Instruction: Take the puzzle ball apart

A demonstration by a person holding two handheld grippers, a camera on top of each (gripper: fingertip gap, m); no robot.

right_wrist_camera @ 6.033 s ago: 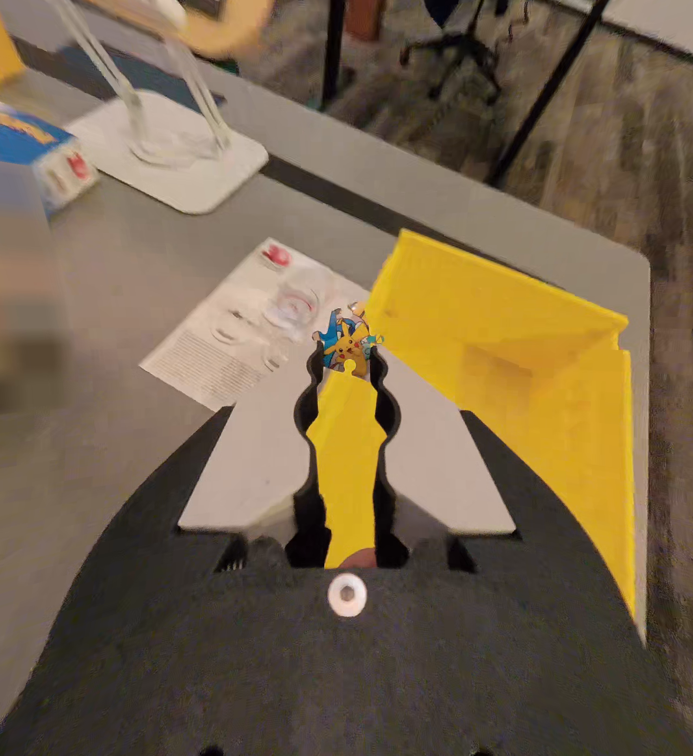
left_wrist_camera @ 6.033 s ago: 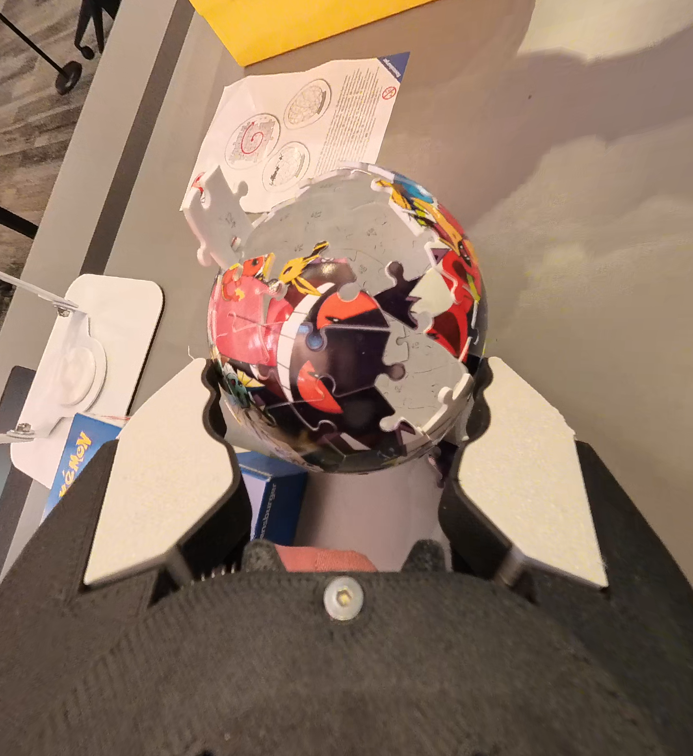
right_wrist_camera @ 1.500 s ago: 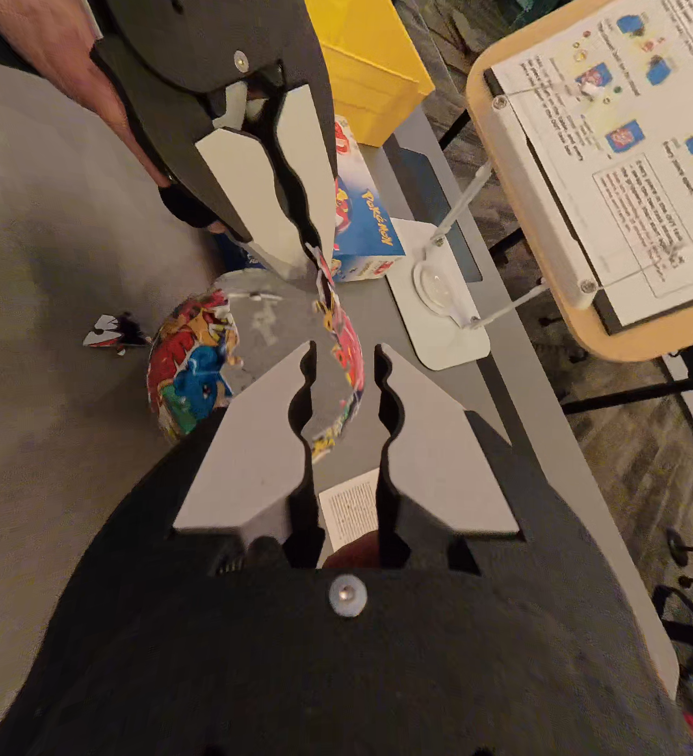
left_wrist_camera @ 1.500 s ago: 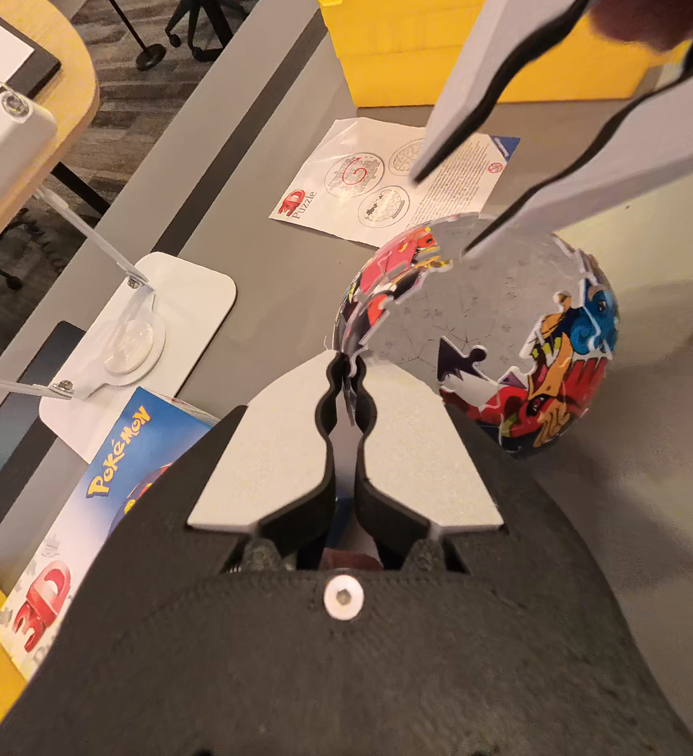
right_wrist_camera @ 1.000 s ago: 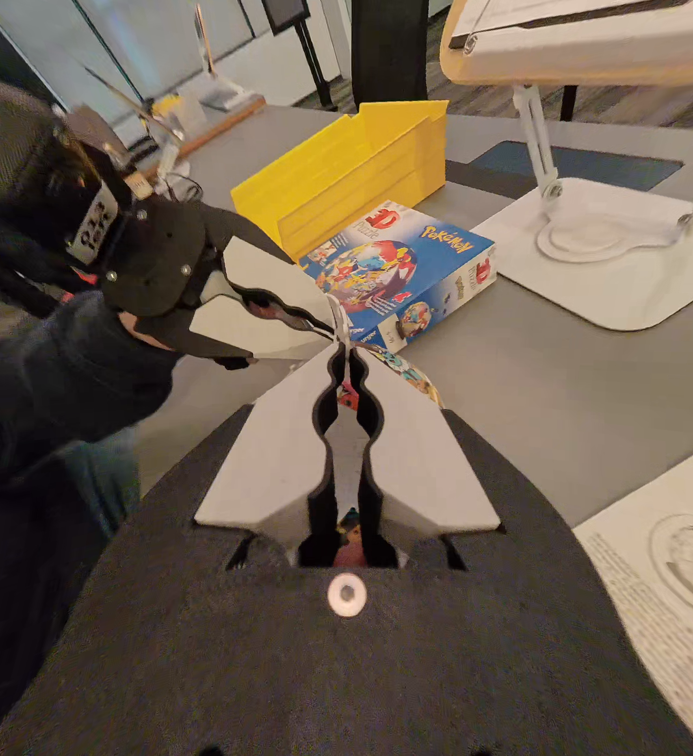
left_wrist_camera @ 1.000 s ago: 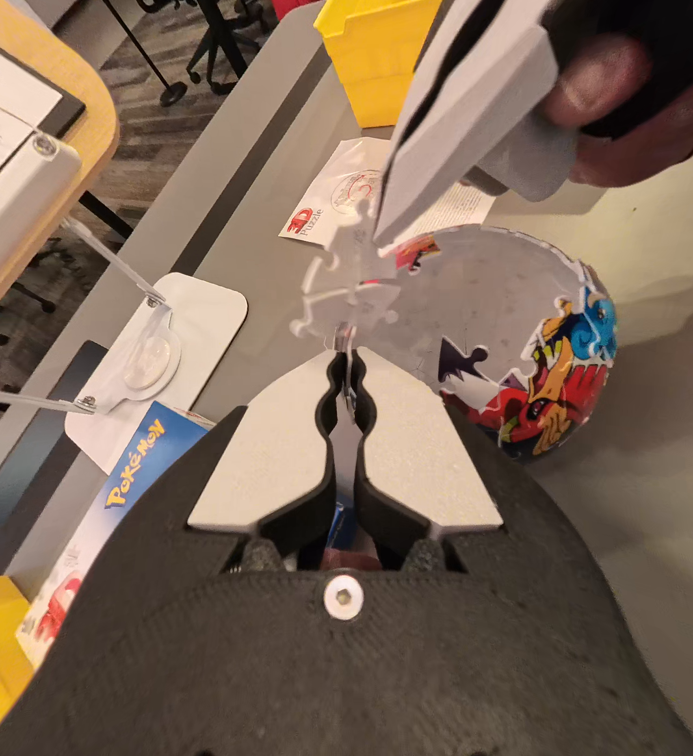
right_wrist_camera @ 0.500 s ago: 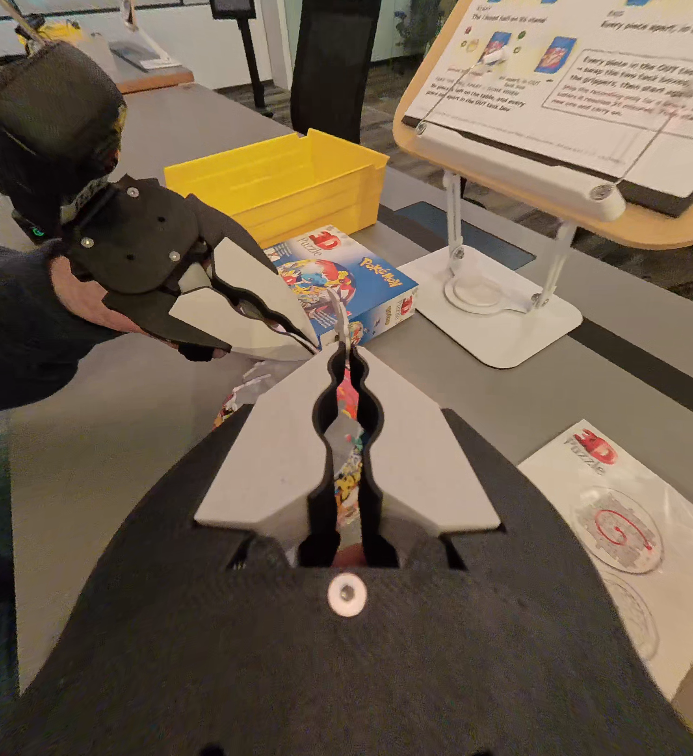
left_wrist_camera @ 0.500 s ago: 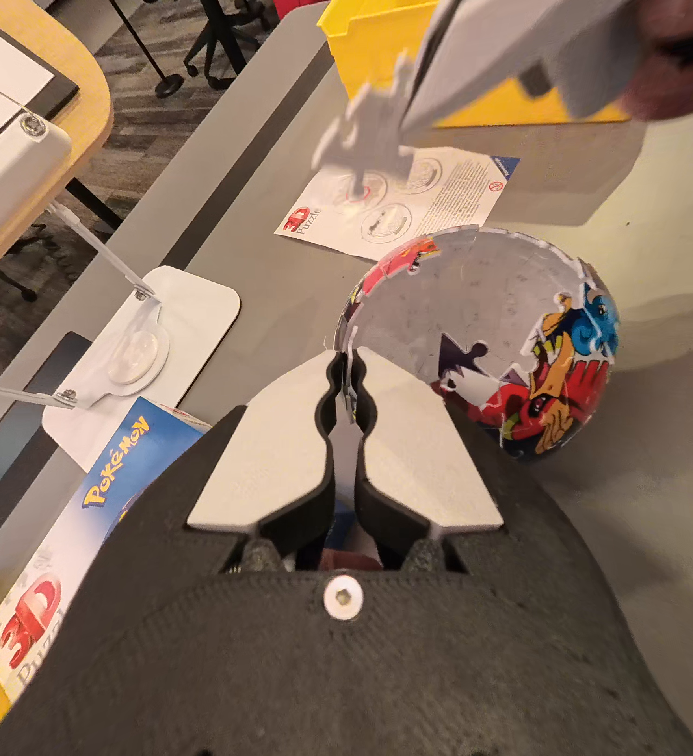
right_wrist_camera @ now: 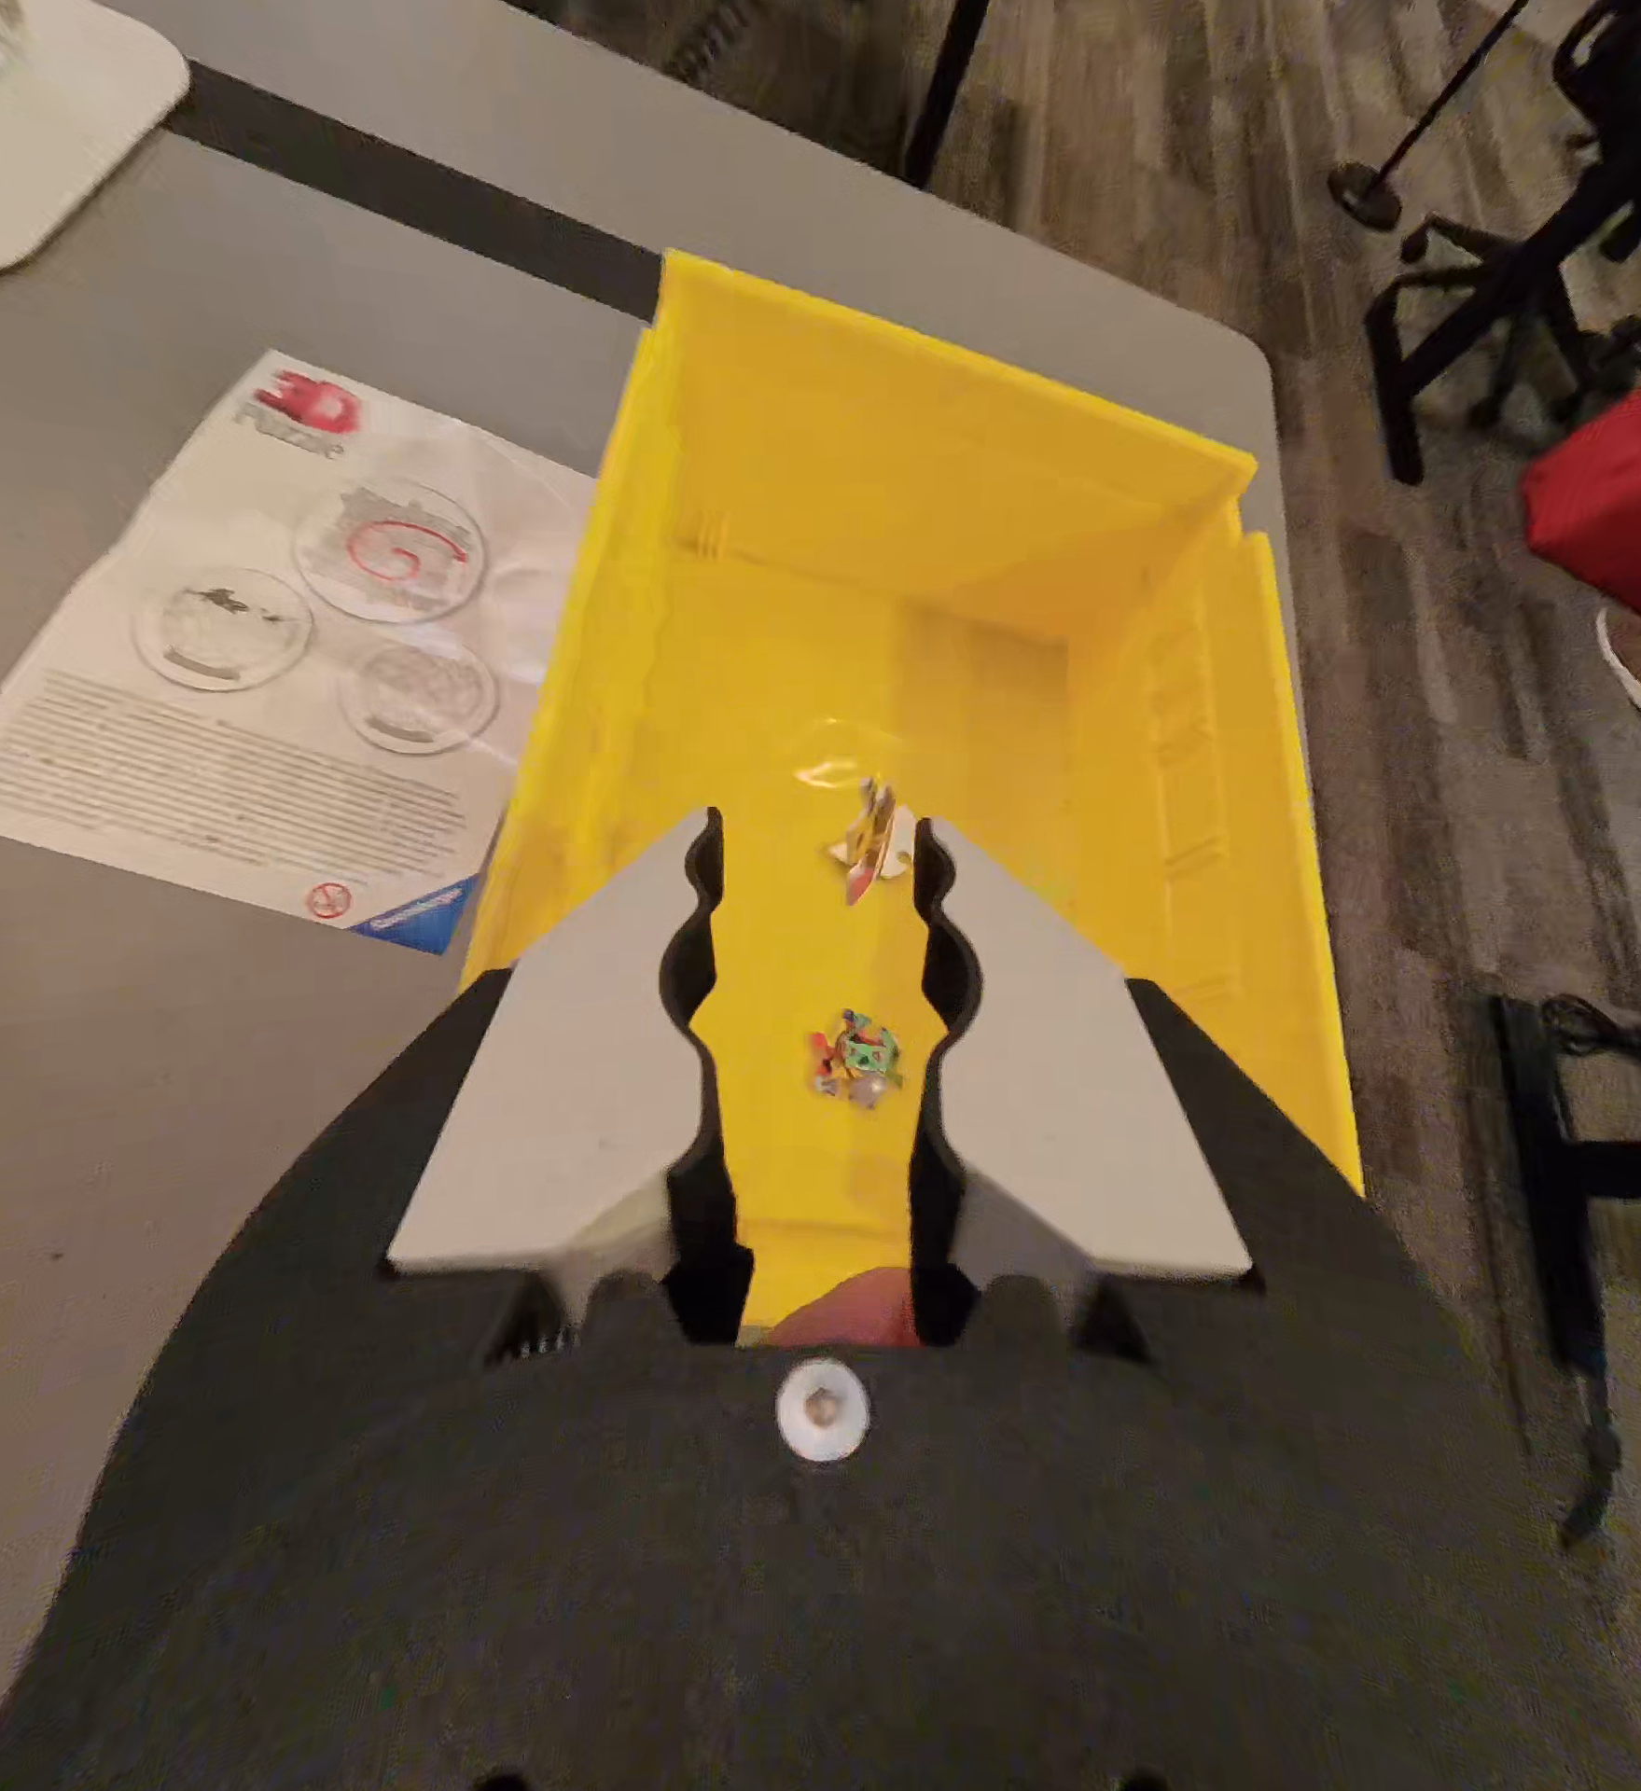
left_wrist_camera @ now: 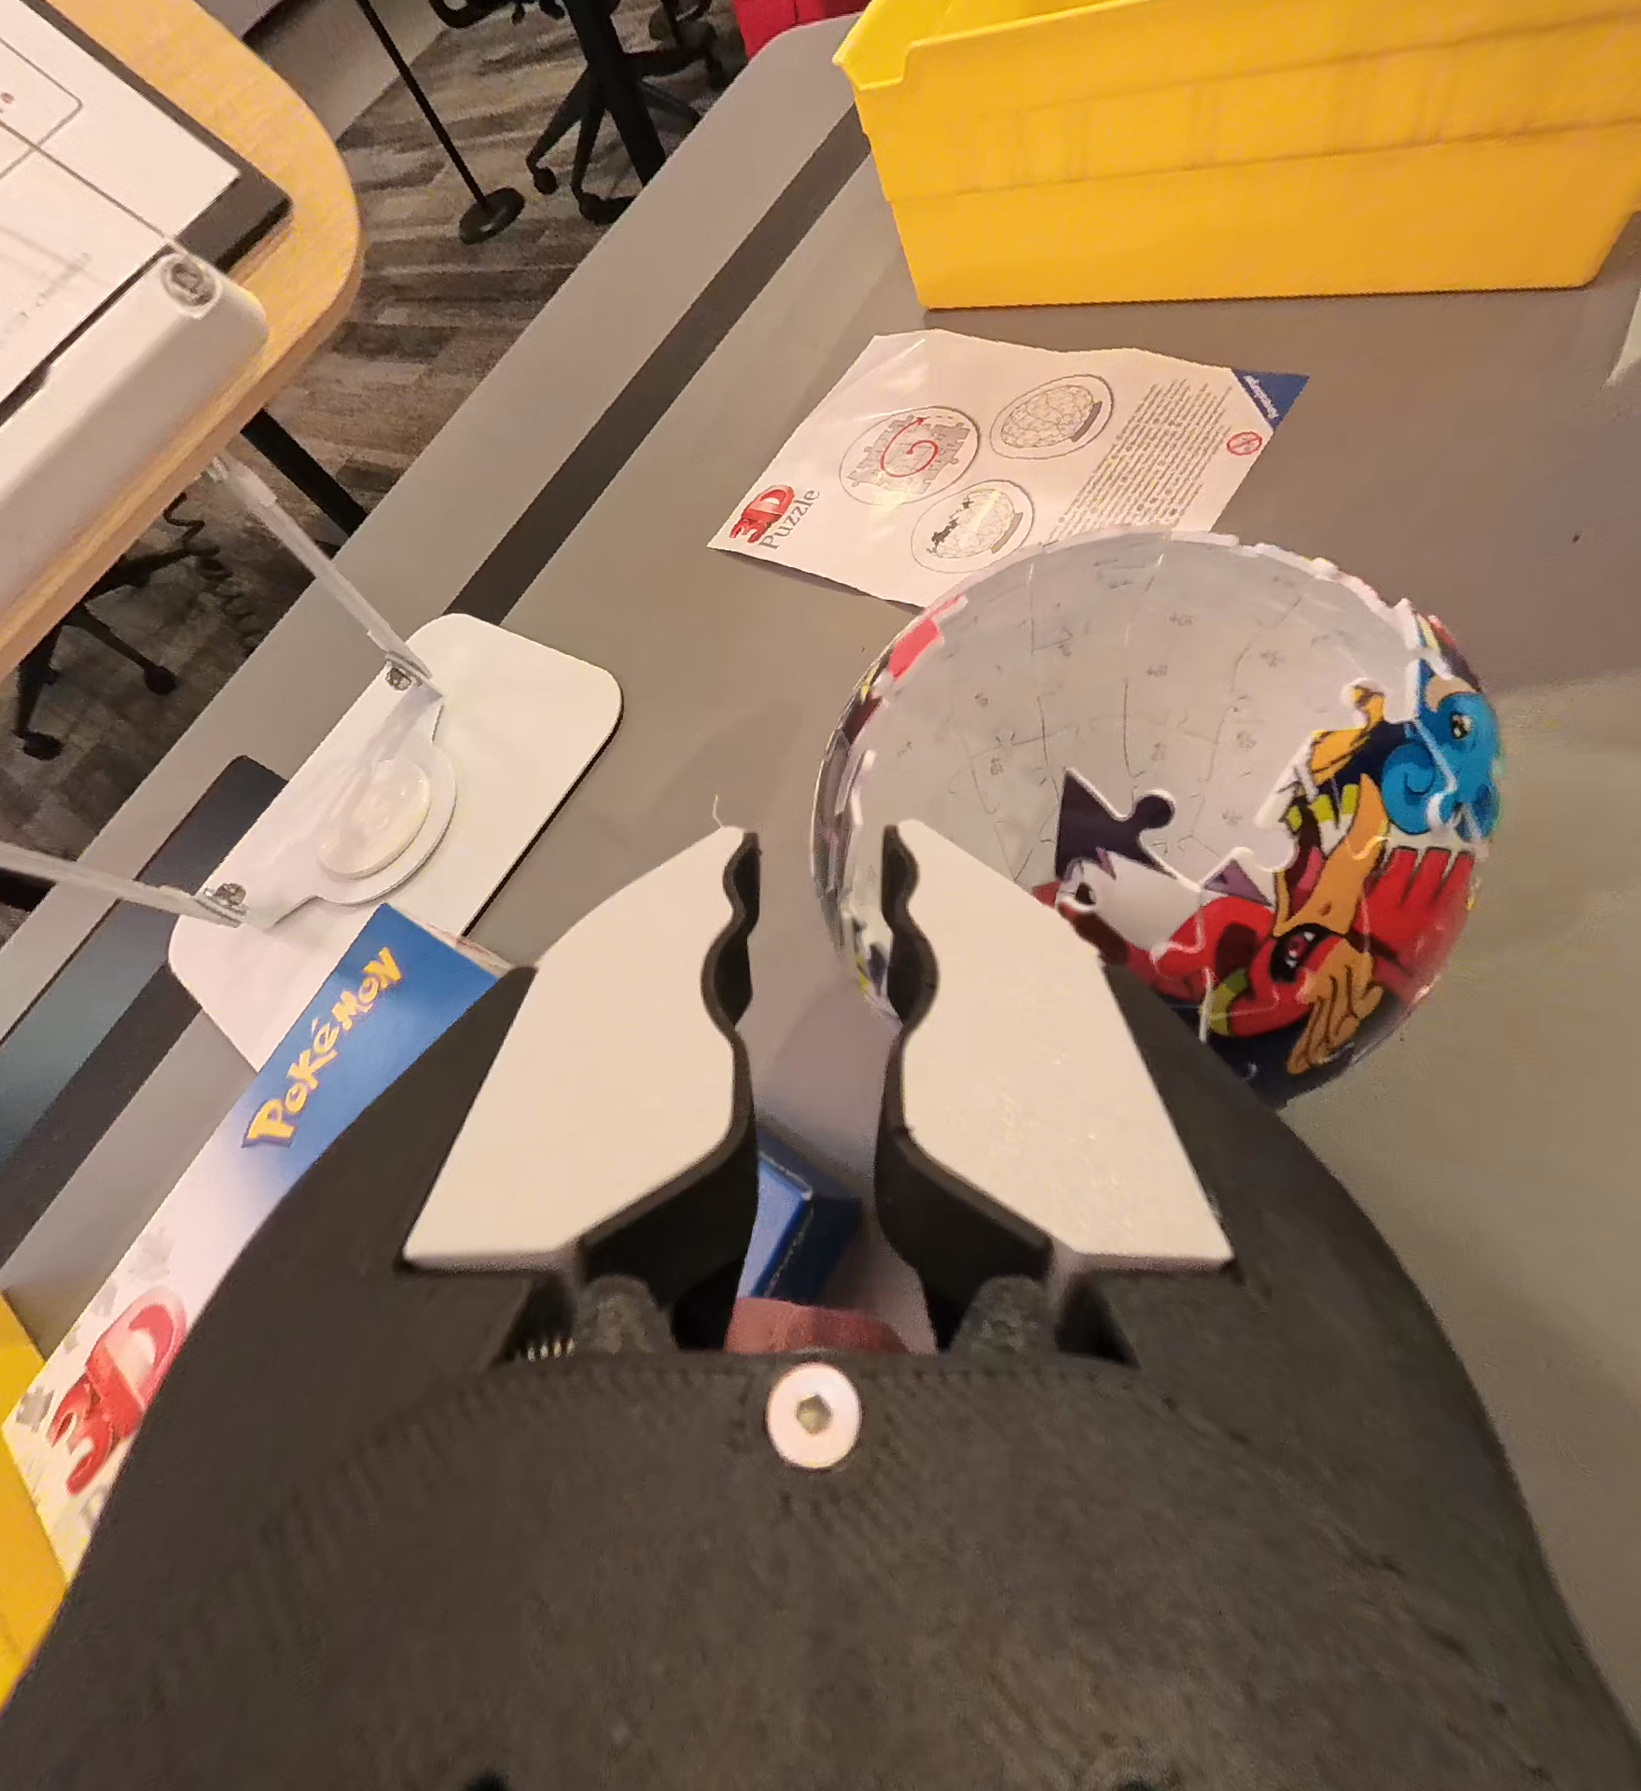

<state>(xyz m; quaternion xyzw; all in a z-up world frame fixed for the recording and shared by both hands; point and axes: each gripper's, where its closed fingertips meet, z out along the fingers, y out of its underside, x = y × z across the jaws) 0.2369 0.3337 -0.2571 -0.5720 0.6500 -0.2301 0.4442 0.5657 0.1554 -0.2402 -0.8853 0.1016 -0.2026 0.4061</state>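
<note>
Through the left wrist view I see my left gripper with its jaws a little apart and holding nothing, the right fingertip just beside the puzzle ball, though I cannot tell whether it touches. The ball rests on the grey table with much of its shell gone: I look into the pale grey inside of the pieces, with a jagged rim of tabs around the opening, while the printed outer side shows blue, red, orange and black down its right. Beyond it lies a white instruction sheet, then a yellow bin; to my left is a blue puzzle box and a white stand base. Through the right wrist view my right gripper hangs over the yellow bin, jaws parted and empty. A loose piece shows between the tips, tilted on edge, and a second colourful piece lies on the bin floor. The sheet sits just left of the bin.
</note>
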